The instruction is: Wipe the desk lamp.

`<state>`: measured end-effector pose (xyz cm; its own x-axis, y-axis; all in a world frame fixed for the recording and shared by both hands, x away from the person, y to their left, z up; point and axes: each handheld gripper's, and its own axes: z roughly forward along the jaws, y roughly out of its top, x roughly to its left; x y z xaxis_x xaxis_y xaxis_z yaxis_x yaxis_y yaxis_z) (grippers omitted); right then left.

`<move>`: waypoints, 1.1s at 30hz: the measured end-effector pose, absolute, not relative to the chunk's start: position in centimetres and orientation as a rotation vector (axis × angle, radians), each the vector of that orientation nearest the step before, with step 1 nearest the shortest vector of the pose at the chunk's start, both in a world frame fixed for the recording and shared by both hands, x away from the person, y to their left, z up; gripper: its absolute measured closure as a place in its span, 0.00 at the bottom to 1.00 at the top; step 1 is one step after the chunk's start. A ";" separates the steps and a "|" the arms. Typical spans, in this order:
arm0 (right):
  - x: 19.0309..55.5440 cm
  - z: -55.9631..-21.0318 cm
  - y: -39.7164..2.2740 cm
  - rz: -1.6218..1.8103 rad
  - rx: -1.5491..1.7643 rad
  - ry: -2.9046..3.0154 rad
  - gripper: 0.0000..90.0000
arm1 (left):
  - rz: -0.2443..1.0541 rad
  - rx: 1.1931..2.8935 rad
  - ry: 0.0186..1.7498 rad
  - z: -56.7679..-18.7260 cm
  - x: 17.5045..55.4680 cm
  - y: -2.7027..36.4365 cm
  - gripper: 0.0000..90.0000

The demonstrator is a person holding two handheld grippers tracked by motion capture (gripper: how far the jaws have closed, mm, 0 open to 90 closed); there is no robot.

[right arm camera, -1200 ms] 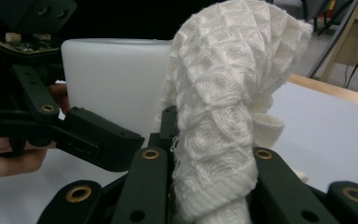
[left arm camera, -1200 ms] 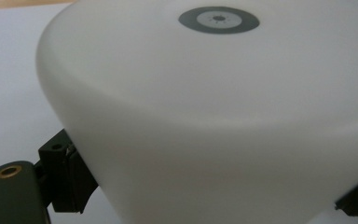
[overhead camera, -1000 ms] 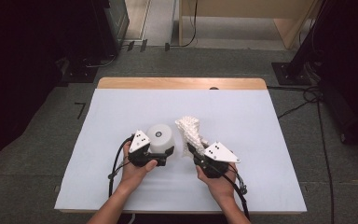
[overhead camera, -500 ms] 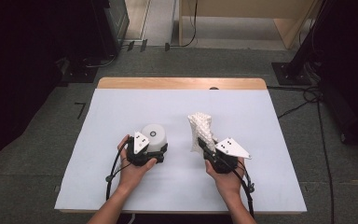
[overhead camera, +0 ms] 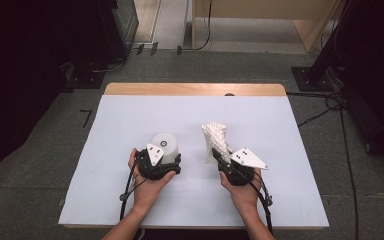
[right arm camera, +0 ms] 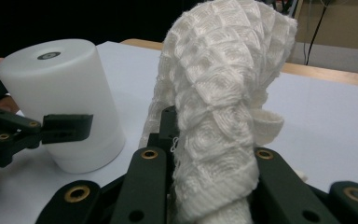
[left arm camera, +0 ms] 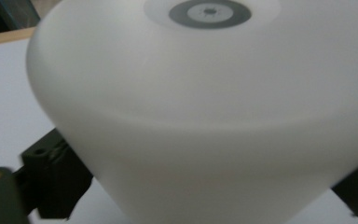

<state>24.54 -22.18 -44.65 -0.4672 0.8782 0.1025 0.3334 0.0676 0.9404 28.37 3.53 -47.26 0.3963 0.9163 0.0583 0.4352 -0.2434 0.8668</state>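
The tabletop [overhead camera: 130, 120] is flat, white and matte. A smooth white cylinder [overhead camera: 164, 146] stands near centre-left, between the left tongs [overhead camera: 166, 159], whose jaws have just been opening. To its right, the right tongs [overhead camera: 219, 159] are clamped on a knitted, waffle-textured white cloth [overhead camera: 216, 139], held upright.

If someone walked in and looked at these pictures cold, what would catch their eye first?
Probably the white knitted waffle-textured cloth, pinched between the jaws of the right tool and standing up in a crumpled column right of centre on the pale sheet-covered table. Next, the smooth white plastic cylinder with a grey ring on top, upright to its left. The left tool brackets it, its jaws having just been opening around it.
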 end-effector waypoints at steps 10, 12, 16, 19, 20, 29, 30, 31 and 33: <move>24.5 -45.7 -20.6 1.392 1.190 1.920 0.85 | 0.397 1.717 1.054 -46.5 29.6 6.5 0.10; 24.4 -45.8 -20.1 1.394 1.187 1.937 0.85 | 0.308 1.695 0.995 -46.2 29.7 6.8 0.10; 24.1 -45.9 -19.0 1.415 1.157 1.978 0.84 | 0.163 1.650 0.919 -45.9 29.7 7.0 0.10; 23.7 -45.9 -18.2 1.417 1.137 1.997 0.84 | 0.113 1.647 0.879 -45.8 29.7 6.9 0.10; 23.6 -45.9 -18.0 1.417 1.125 1.999 0.84 | 0.105 1.656 0.864 -45.8 29.6 6.8 0.10; 23.1 -44.7 -17.7 1.413 1.076 1.980 0.85 | 0.108 1.784 0.799 -45.9 29.1 5.1 0.10; 23.0 -44.6 -17.8 1.404 1.067 1.976 0.85 | 0.113 1.801 0.785 -45.9 28.9 4.9 0.10; 22.9 -44.4 -17.8 1.394 1.058 1.969 0.85 | 0.109 1.821 0.777 -45.9 28.9 4.7 0.10; 22.9 -44.2 -17.9 1.386 1.045 1.960 0.85 | 0.101 1.850 0.774 -46.1 28.9 4.3 0.10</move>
<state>22.88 -17.93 -44.17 -0.5686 0.8224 0.0201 0.2929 0.1796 0.9391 28.89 4.29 -46.08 0.7849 0.5511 -0.2831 0.4598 -0.2119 0.8624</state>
